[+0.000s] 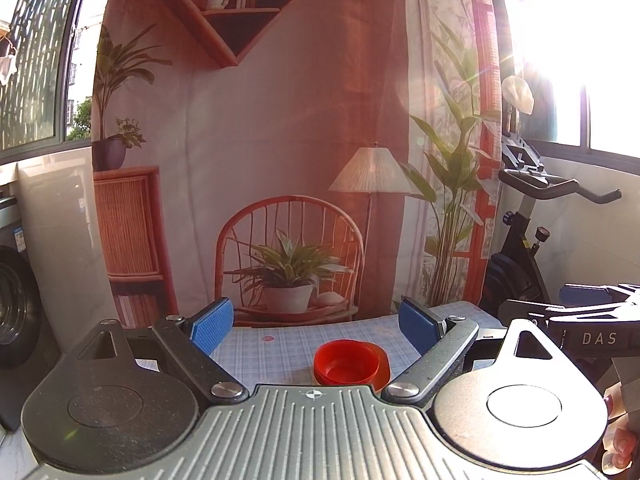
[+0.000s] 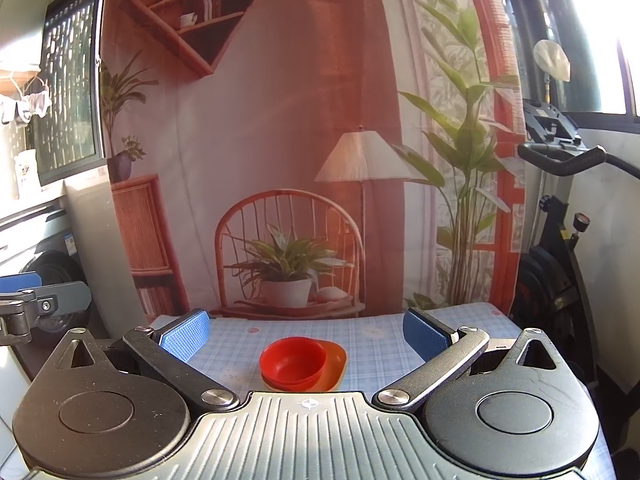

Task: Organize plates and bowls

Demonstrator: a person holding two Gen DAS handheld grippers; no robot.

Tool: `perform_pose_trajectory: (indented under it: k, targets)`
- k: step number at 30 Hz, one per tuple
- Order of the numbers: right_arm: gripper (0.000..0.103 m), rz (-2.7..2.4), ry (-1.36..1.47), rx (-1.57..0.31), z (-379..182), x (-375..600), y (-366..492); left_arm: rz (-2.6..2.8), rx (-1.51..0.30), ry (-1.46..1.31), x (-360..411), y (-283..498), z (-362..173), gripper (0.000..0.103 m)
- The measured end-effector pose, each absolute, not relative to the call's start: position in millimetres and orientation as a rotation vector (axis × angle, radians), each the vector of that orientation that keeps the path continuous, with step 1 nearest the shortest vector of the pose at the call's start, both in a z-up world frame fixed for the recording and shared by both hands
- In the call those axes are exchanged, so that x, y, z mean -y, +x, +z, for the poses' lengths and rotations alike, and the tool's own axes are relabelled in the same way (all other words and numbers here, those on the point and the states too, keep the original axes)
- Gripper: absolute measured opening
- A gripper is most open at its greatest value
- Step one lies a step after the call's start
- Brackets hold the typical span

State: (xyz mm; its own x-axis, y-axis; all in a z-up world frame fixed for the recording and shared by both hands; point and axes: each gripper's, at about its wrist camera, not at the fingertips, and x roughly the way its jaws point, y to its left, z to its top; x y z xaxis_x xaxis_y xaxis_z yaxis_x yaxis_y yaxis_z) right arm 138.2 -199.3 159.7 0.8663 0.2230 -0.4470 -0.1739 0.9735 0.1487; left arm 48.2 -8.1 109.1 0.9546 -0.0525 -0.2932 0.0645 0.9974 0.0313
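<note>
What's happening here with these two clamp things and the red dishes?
A person holds two grippers over a checked table, tidying dishes. The red bowls sit nested on an orange plate. Both the left gripper and the right gripper are open, fingers spread, holding nothing.

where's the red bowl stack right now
The red bowl stack sits on the checked tablecloth, nested on an orange plate, just ahead of both open grippers; it is centred low in both wrist views.
</note>
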Motion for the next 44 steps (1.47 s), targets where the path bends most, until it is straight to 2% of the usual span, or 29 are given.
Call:
perform_pose_trajectory:
  k: [44]
  targets:
    - [0.103, 0.201, 0.106, -0.470, 163.1, 204.5, 134.2, -0.025, -0.286, 0.023, 12.5, 40.7, 109.0, 0.091]
